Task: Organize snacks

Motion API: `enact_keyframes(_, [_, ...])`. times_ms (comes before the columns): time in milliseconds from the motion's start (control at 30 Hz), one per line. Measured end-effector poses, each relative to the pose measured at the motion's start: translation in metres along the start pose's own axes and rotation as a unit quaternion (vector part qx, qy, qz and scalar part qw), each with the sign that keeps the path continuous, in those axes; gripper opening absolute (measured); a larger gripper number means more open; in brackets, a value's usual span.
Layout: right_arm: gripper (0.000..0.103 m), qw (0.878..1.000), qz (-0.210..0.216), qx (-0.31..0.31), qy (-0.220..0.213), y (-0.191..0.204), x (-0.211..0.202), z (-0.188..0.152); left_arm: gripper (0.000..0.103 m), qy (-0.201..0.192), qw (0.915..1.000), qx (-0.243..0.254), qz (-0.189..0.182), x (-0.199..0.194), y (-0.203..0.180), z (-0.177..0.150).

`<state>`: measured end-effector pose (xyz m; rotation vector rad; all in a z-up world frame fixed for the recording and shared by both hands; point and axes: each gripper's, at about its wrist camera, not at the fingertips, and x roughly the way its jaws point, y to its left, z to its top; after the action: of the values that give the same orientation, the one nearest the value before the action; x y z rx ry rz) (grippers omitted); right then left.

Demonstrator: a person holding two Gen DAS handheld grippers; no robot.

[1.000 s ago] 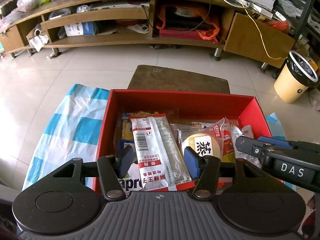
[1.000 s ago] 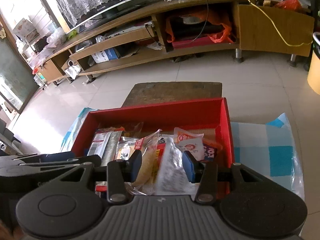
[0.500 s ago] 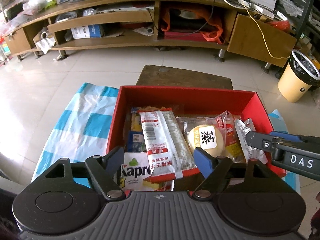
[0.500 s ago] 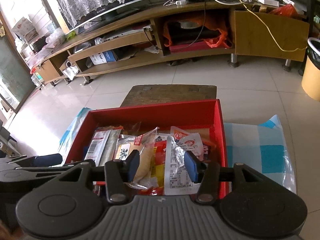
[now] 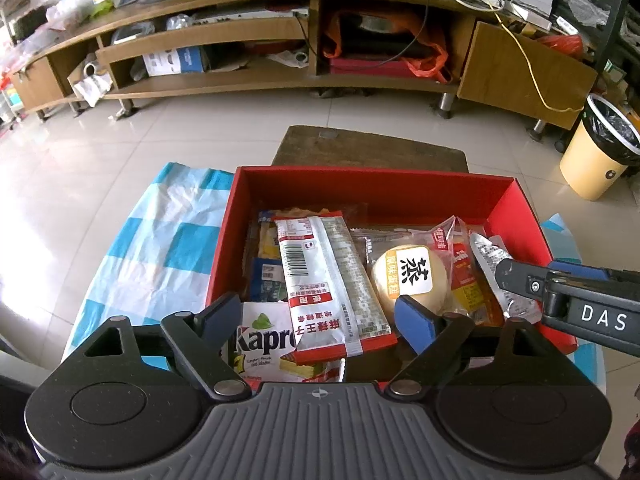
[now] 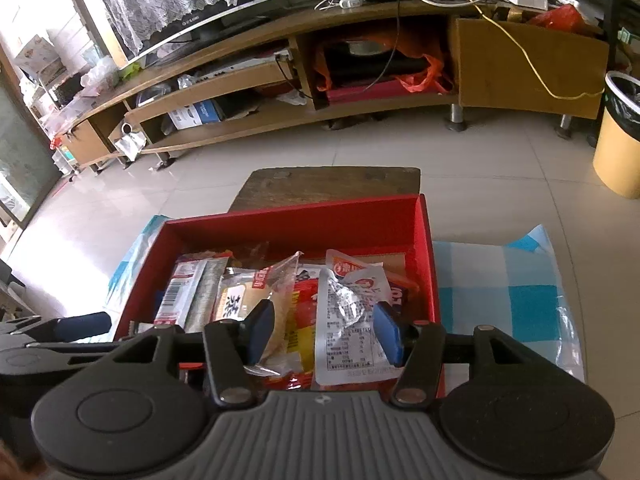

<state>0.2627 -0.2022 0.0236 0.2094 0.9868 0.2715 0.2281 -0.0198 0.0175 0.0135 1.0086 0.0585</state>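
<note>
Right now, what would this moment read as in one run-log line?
stage: snacks in red box | left gripper: jaws just opening, over long white packet | right gripper: jaws just opening, clear packet between

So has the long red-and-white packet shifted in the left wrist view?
Yes. The red-and-white packet now lies flatter, nearer the red box's near edge.

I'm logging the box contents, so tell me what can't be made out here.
- Left wrist view: snacks beneath the long red-and-white packet are covered by it.
- Left wrist view: the Kapro pack is cut off by the left gripper.
- Right wrist view: the box's near wall is hidden by the right gripper.
</note>
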Motion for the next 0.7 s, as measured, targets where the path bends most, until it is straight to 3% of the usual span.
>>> enact_keyframes(700, [0.058, 1.0, -0.009, -0.007, 0.006, 0.001, -0.0005, -0.0042, 0.096, -0.001, 1.0, 0.0, 0.005, 0.0013, -0.0004, -0.0008])
